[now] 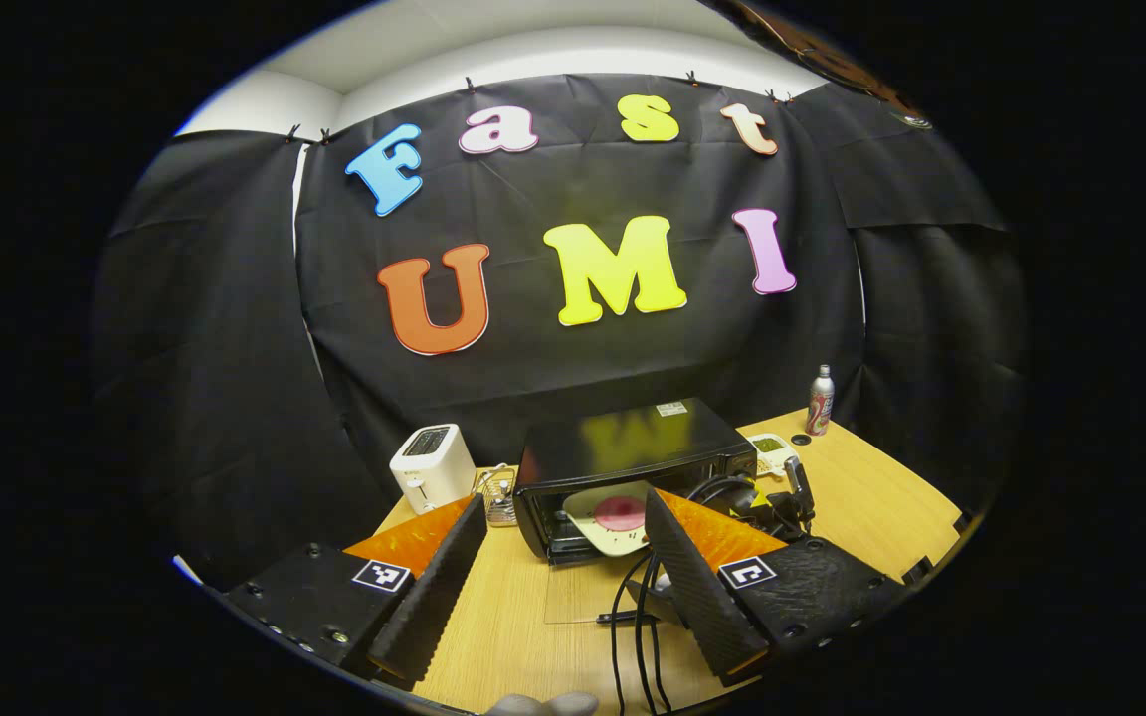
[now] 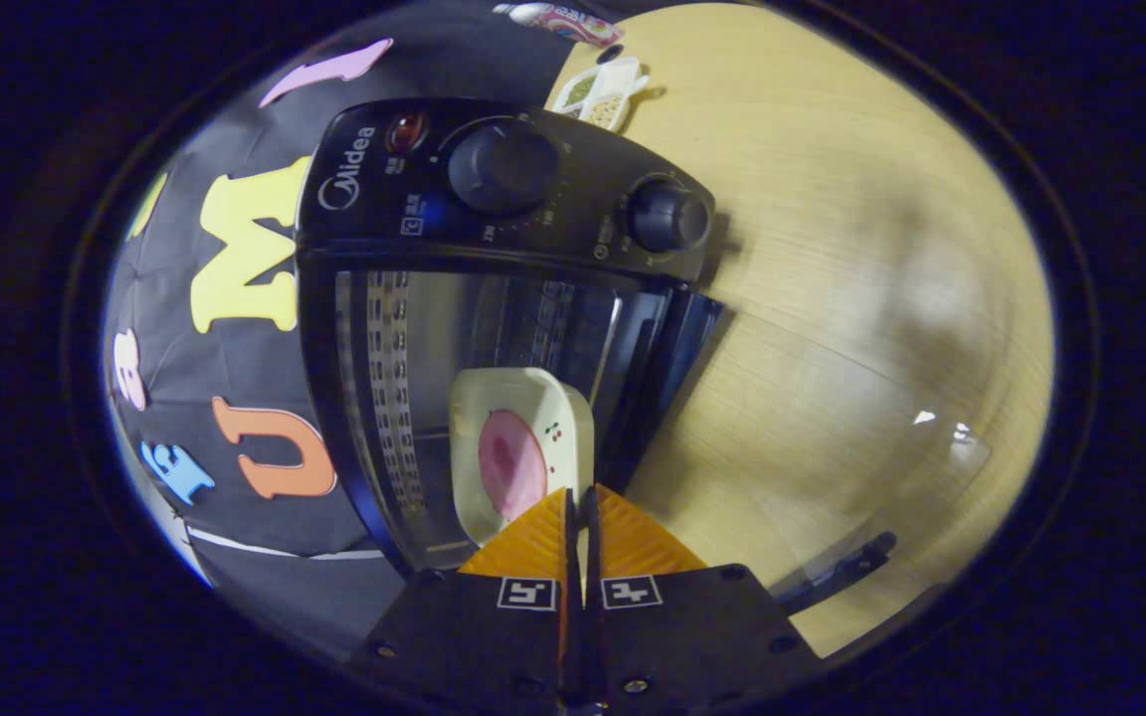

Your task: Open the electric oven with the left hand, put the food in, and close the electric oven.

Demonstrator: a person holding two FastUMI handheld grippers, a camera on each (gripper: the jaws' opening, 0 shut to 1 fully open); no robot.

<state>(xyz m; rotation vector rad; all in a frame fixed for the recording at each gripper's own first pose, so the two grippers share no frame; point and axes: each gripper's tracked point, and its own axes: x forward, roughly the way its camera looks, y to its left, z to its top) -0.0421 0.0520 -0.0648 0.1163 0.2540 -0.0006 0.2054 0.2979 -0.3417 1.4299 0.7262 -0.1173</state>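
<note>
The black electric oven (image 1: 633,452) stands mid-table with its glass door (image 1: 583,595) folded down flat onto the tabletop. A white plate (image 2: 533,398) carrying a pink slice of food (image 2: 508,462) sits in the oven's mouth, partly inside the cavity. My right gripper (image 2: 581,517) is shut on the plate's near rim. In the left gripper view the same plate (image 1: 601,525) shows in the oven opening, tilted. My left gripper (image 1: 565,502) hovers in front of the oven, open, with nothing between its fingers. The right gripper's body (image 1: 794,487) sits to the right of the oven.
A white toaster (image 1: 432,465) and a small glass jar (image 1: 499,494) stand left of the oven. A compartment tray (image 1: 770,452) and a can (image 1: 820,400) are at the back right. Black cables (image 1: 638,622) trail over the wooden table (image 1: 871,507) beside the door handle (image 2: 837,572).
</note>
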